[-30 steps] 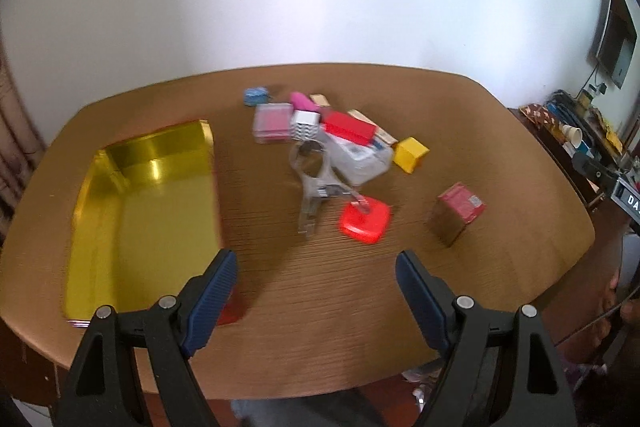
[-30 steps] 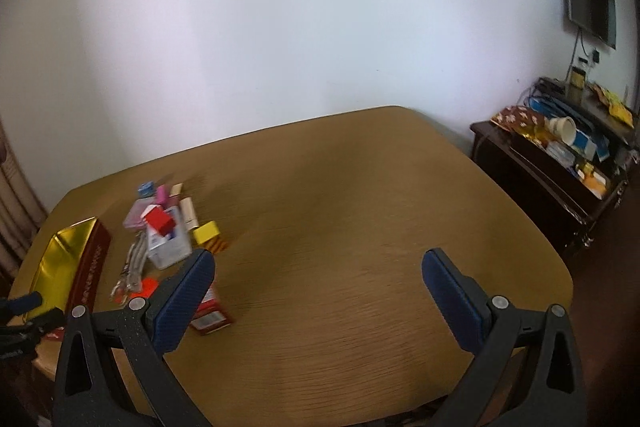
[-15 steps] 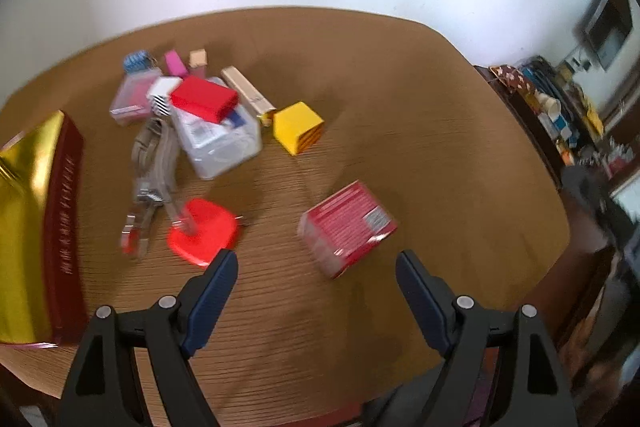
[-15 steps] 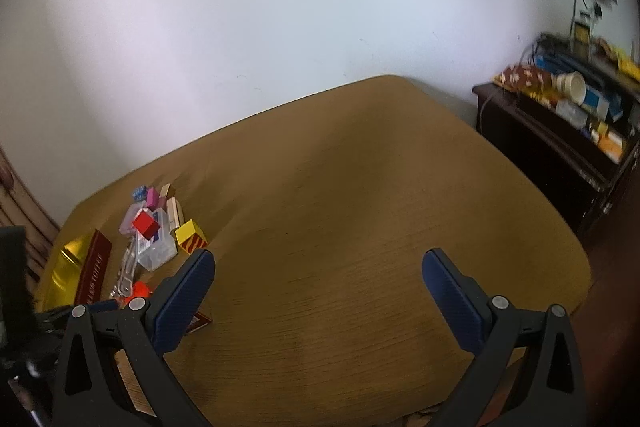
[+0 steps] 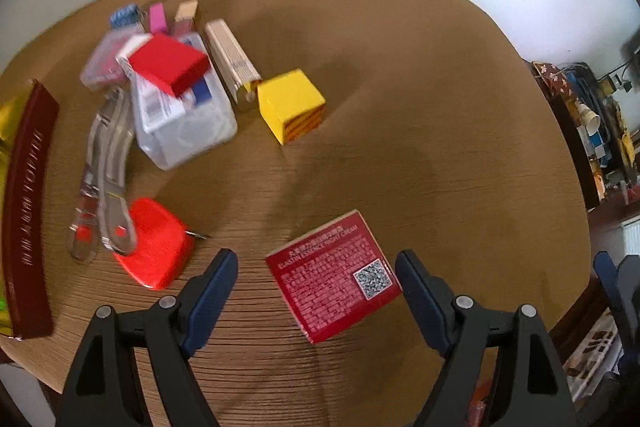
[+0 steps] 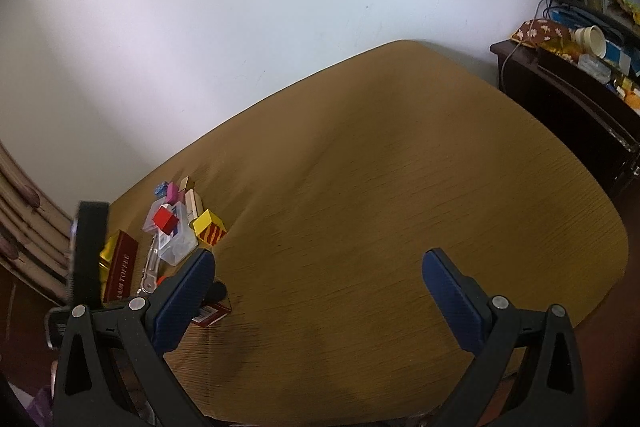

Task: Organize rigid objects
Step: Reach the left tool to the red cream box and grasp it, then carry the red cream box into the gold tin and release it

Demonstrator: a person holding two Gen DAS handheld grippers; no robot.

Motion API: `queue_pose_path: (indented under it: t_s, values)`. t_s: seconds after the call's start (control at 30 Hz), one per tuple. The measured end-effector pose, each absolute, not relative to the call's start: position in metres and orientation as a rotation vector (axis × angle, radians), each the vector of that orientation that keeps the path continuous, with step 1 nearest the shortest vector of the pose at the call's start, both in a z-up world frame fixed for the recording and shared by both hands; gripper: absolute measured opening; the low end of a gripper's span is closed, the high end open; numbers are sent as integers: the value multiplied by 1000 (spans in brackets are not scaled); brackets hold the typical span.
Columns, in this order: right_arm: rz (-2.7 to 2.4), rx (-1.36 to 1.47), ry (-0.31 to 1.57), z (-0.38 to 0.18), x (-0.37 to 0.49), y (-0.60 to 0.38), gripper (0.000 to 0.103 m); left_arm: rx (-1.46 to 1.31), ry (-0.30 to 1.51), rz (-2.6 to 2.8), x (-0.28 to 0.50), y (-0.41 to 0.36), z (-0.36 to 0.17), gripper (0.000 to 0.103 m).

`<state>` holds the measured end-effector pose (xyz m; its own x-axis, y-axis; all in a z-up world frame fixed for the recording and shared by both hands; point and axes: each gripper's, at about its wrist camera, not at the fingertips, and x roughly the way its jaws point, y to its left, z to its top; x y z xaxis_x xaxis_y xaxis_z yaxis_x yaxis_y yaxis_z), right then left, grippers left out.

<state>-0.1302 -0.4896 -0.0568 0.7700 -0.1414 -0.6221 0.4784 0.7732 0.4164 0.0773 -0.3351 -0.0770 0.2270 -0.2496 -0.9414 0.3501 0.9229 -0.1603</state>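
Observation:
My left gripper (image 5: 318,273) is open, its fingers on either side of a dark red carton (image 5: 334,277) with a QR code that lies on the wooden table (image 5: 420,115). Beyond it are a yellow cube box (image 5: 290,111), a clear plastic tub (image 5: 184,123) with a red box (image 5: 168,65) on top, a long beige box (image 5: 232,61), clear tongs (image 5: 106,167) and a red lid (image 5: 154,243). A gold tray with a maroon wall (image 5: 26,199) is at the far left. My right gripper (image 6: 318,281) is open and empty over bare table; the carton (image 6: 210,313) shows by its left finger.
Small blue, pink and tan items (image 5: 156,15) lie at the back of the pile. A cluttered dark sideboard (image 6: 580,83) stands right of the table. A white wall is behind. The left gripper's body (image 6: 86,255) shows at the left in the right wrist view.
My left gripper has swung right from over the gold tray and come down close around the red carton. My right gripper has drifted slightly right and stayed open.

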Motion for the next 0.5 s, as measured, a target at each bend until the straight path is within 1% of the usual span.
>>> queue_pose_path:
  t_s: [0.03,0.27,0.3,0.5]
  values:
    - [-354,607,606,-58,-130,-491,103,75,1282,-421,78,-334,-80,62]
    - [-345,660,624,-65,-128,-499,103,34,1248,-446,71,-323,-79,57]
    - [-346,660,623,-65,-128,-499,103,21,1250,-457,71,-316,-73,55]
    - [-334,619,619,-60,-126,-490,103,-27,1147,-472,60,-280,-19,55]
